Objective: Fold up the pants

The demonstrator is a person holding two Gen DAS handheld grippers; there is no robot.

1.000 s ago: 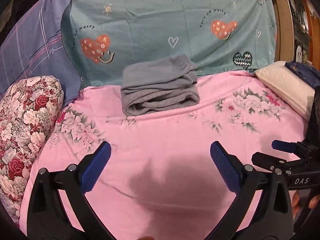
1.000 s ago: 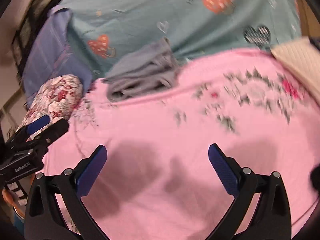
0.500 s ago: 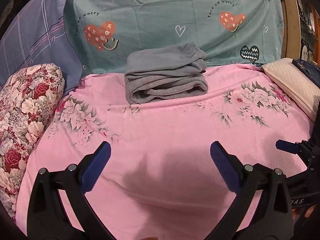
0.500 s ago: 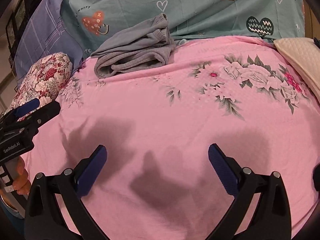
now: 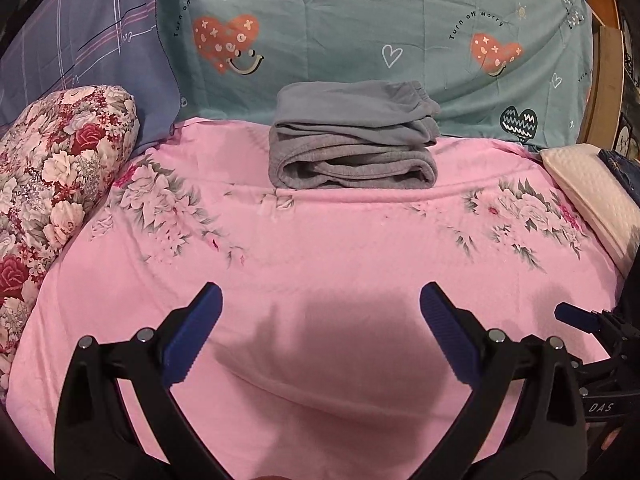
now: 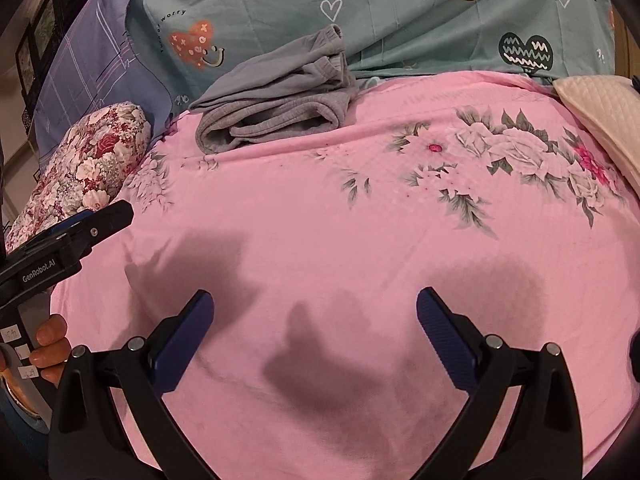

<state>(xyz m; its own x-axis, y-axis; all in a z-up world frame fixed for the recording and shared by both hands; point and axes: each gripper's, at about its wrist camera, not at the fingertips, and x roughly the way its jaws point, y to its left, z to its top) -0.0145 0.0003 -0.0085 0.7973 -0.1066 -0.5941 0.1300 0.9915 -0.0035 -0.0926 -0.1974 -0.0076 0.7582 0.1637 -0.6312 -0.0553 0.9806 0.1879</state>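
At the far left, a red-and-white floral pillow [image 5: 60, 168] lies against a purple plaid pillow [image 5: 80, 40]. A person's hand [image 6: 50, 346] shows at the left edge of the right wrist view, holding the left gripper [image 5: 320, 328], which hovers over the pink floral sheet [image 5: 320, 248] with its blue-padded jaws spread wide and nothing between them. At the far middle of the bed, the grey pants [image 5: 352, 136] sit folded in a neat stack, resting on the sheet against a teal heart-print cover [image 5: 360, 20], well apart from both grippers. The right gripper [image 6: 314, 334] is likewise spread wide and empty. At the far right lies a cream quilted pillow [image 5: 592, 192].
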